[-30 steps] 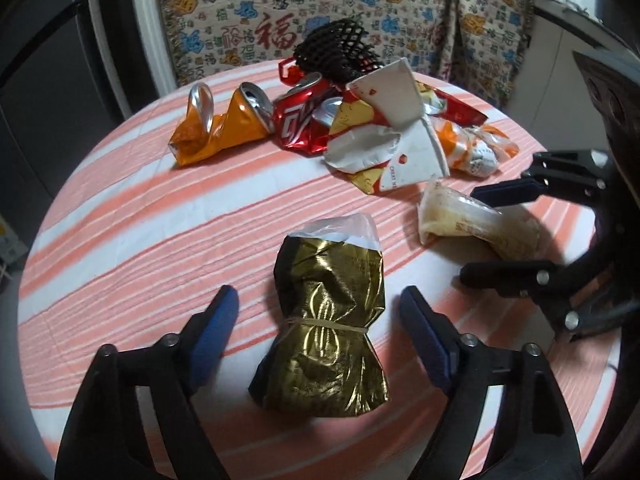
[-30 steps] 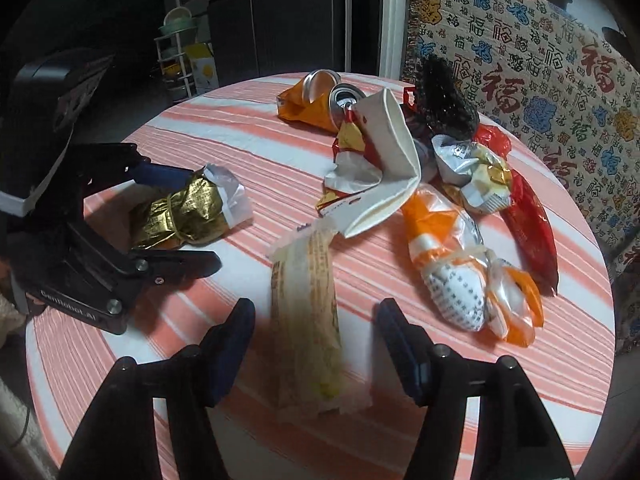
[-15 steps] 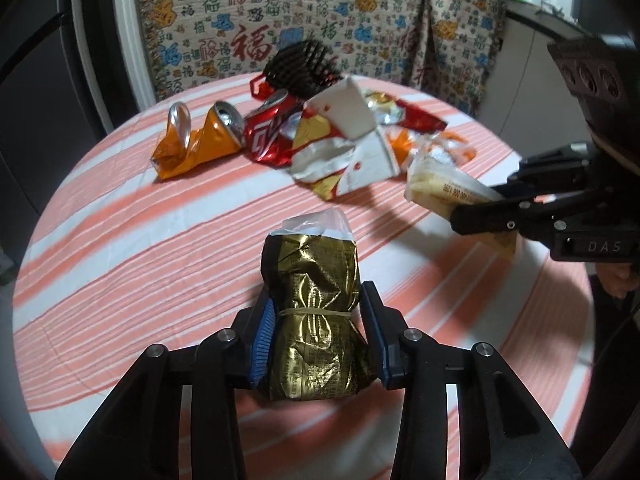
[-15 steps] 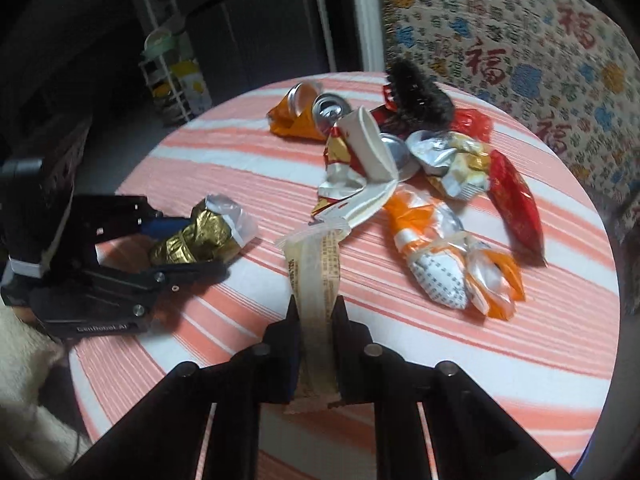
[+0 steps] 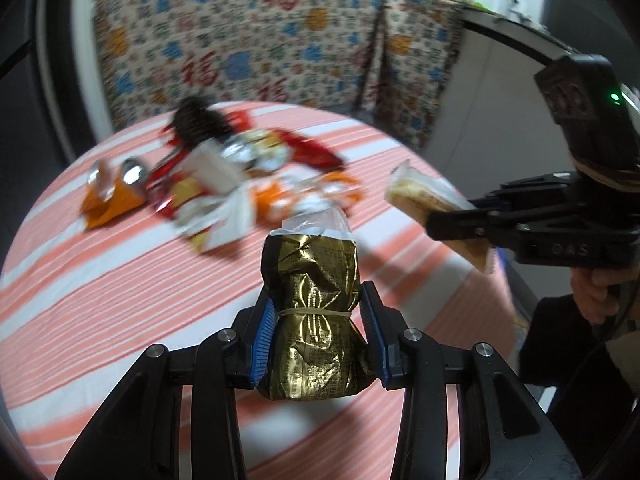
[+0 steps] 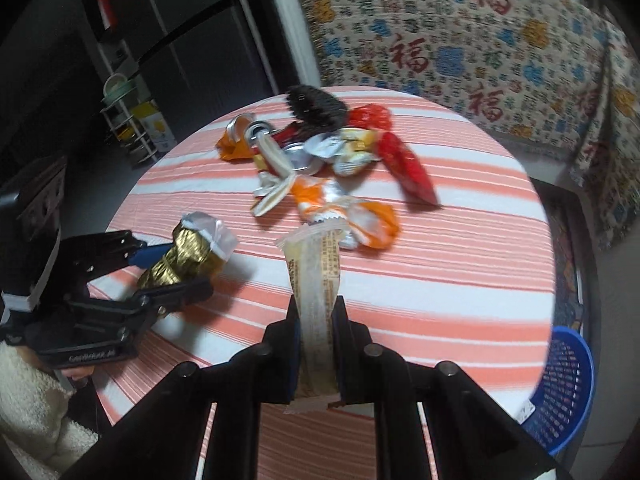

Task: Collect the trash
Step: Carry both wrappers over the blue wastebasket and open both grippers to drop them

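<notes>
Left gripper [image 5: 316,344] is clamping the gold foil bag [image 5: 314,316] at its banded waist; right gripper [image 6: 317,344] is pinching the pale wrapper [image 6: 318,300] lengthwise. Both are hanging above the striped table [image 6: 460,280], probably bound for the blue basket [image 6: 560,392].

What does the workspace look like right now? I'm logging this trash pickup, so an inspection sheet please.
Surface: round table, orange-and-white striped cloth.
Job's things: gold foil bag; clear beige wrapper.
Clutter: crushed cans, wrappers, black mesh heaped at far side.
Grippers: left claw shut on gold foil bag; right claw shut on clear beige wrapper.
Cables: nothing seen.
Surroundings: patterned cloth; blue basket beside table.
</notes>
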Motion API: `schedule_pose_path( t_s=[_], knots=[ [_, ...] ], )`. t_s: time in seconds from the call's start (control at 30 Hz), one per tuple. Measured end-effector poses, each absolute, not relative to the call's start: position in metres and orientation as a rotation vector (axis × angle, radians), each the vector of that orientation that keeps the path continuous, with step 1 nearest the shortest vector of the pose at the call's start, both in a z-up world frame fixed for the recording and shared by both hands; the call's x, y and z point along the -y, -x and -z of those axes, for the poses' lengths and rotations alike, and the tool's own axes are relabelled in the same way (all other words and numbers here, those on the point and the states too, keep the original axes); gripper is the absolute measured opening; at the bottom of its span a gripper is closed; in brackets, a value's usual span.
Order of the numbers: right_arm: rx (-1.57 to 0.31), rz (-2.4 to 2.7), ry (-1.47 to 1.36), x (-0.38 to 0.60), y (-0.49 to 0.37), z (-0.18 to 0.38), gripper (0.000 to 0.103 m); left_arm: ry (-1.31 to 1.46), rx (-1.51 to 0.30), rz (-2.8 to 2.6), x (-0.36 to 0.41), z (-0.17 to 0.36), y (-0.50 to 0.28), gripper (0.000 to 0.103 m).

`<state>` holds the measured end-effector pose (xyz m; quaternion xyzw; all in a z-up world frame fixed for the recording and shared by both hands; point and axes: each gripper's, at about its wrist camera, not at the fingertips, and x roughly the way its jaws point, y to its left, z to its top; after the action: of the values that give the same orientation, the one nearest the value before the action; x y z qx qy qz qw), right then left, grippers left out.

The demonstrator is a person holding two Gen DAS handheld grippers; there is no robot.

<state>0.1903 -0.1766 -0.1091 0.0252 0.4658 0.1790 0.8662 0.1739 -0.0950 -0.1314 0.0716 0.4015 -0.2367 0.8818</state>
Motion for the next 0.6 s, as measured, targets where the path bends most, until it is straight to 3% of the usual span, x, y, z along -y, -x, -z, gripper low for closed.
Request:
schedule_pose_path(
  t_s=[0.6],
  knots=[
    [-0.885, 0.040, -0.230, 0.371, -0.156, 0.088, 0.014, -0.147, -0.849, 0.740, 0.292, 0.106, -0.214, 0.041]
  ],
)
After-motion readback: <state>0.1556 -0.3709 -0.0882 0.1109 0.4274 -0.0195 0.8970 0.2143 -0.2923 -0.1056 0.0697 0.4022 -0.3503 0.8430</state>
